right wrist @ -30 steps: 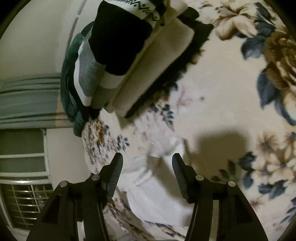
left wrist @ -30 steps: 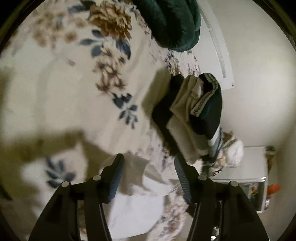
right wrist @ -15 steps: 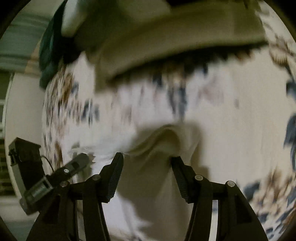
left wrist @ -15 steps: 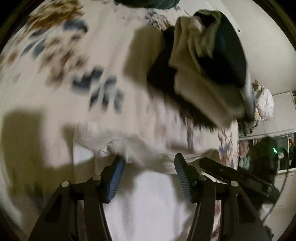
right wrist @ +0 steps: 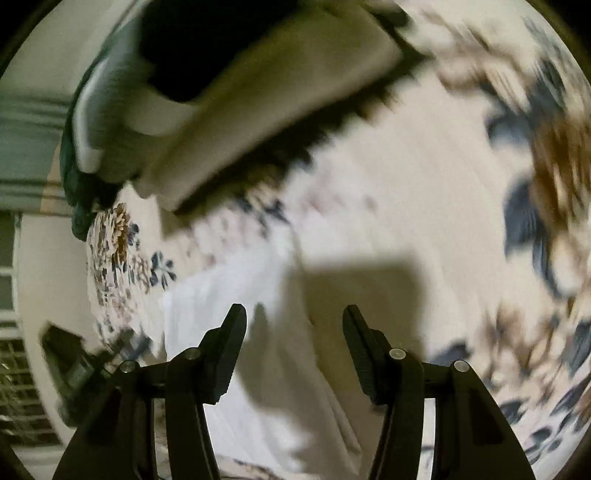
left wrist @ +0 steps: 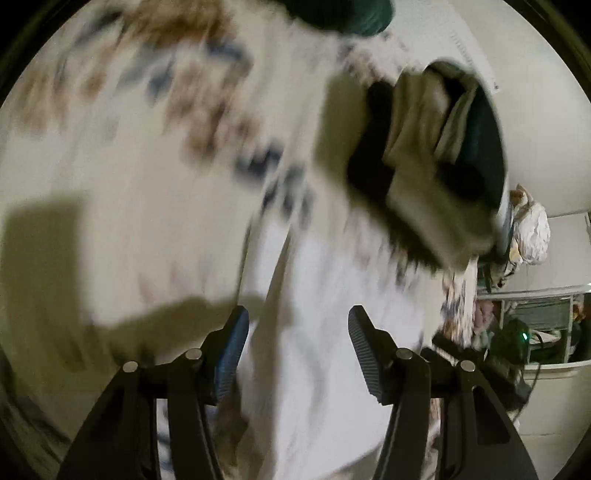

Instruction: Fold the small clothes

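Both views are smeared with motion blur, so fine detail is hard to read. The left gripper (left wrist: pixel 297 332) hangs over a white garment (left wrist: pixel 332 314) lying on the floral bedspread (left wrist: pixel 129 184), its 2 fingers (left wrist: pixel 232 343) set roughly half apart with the pale cloth showing in the gap; the pads do not look pressed on the fabric, and whether they touch it at all cannot be told through the blur. The right gripper (right wrist: pixel 293 332) shows the same picture from the other side: jaws about half open, nothing clamped, the white garment (right wrist: pixel 240 314) spread below and between them, with the gripper's shadow falling across the cloth and the bedspread (right wrist: pixel 406 184). The garment sits at the near edge of the bed, where the printed cover drops away. Further up the bed, close to that same edge, stands a stack of folded clothes (left wrist: pixel 424 158), beige and dark pieces piled together, also seen at the top of the right view (right wrist: pixel 240 92). A dark green bundle (left wrist: pixel 343 14) rests at the bed's far end. In the left view's lower right, the other gripper's black body pokes in beside the garment.
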Demonstrator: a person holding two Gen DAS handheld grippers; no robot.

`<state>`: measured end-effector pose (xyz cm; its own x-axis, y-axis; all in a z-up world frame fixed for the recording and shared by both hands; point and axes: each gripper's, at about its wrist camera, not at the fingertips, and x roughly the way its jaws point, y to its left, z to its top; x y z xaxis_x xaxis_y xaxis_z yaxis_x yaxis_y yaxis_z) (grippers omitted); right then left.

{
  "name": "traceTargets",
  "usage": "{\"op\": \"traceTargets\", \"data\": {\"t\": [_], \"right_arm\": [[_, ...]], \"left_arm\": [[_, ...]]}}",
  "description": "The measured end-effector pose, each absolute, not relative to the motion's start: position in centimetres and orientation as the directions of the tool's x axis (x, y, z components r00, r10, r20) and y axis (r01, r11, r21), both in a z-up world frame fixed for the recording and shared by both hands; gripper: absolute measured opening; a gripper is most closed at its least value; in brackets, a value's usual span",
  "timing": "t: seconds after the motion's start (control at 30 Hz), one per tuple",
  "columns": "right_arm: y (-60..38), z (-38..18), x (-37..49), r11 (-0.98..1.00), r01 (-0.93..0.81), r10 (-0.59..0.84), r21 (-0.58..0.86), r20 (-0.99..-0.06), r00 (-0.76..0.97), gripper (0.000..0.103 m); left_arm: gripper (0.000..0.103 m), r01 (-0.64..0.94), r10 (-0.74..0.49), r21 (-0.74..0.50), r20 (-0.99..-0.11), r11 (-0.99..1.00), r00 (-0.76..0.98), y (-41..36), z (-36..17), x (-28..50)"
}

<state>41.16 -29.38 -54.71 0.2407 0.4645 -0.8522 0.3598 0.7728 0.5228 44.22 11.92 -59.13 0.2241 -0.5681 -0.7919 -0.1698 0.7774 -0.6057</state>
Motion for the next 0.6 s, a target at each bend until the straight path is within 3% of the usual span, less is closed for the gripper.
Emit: {"op": "traceTargets", "data": {"t": [0.1,0.13,0.17,0.2,0.23,0.27,0.4,0.5,0.53,0.6], "right_arm": [[-30.2,-57.6,39.2,0.697,0.419,0.554,0.582,-0.808,0.201,0.057],[-30.2,-58.5,38.6,0.668,0.438,0.585,0.601,-0.788,0.189,0.056],[-30.1,-59.2,38.1,0.644,0.448,0.613,0.62,-0.769,0.183,0.047],[-29.9,-59.7,37.7,0.62,0.448,0.64,0.644,-0.746,0.184,0.032],[-29.6,-60.0,37.3,0.603,0.447,0.657,0.66,-0.729,0.191,0.006],[-29.6,-59.9,37.0,0.594,0.45,0.658,0.666,-0.725,0.204,0.004],[-30.6,-58.1,36.4,0.627,0.457,0.574,0.631,-0.77,0.277,0.002],[-30.3,-57.3,36.4,0.668,0.425,0.569,0.611,-0.787,0.238,0.003],[-30.2,-57.0,36.3,0.672,0.424,0.573,0.607,-0.789,0.222,0.004],[-30.5,-56.6,35.5,0.672,0.428,0.578,0.604,-0.79,0.206,0.018]], "left_arm": [[0.05,-0.212,-0.607,-0.638,-0.77,0.74,0.199,11.2,-61.8,41.7],[0.031,-0.209,-0.613,-0.648,-0.761,0.732,0.211,10.8,-61.8,41.4],[0.009,-0.196,-0.624,-0.661,-0.749,0.724,0.221,10.4,-61.5,41.2],[0.008,-0.185,-0.624,-0.663,-0.746,0.725,0.23,10.2,-61.2,41.1],[0.007,-0.175,-0.612,-0.655,-0.752,0.735,0.244,10.1,-60.7,41.1],[0.007,-0.156,-0.603,-0.649,-0.754,0.745,0.259,10.2,-60.3,41.2],[0.009,-0.122,-0.589,-0.627,-0.77,0.769,0.248,10.7,-59.5,41.9],[0.02,-0.116,-0.587,-0.615,-0.783,0.78,0.207,11.4,-58.9,41.1],[0.025,-0.122,-0.589,-0.618,-0.782,0.777,0.205,11.8,-58.6,40.5],[0.032,-0.153,-0.61,-0.642,-0.764,0.751,0.211,12.5,-58.4,38.7]]}}
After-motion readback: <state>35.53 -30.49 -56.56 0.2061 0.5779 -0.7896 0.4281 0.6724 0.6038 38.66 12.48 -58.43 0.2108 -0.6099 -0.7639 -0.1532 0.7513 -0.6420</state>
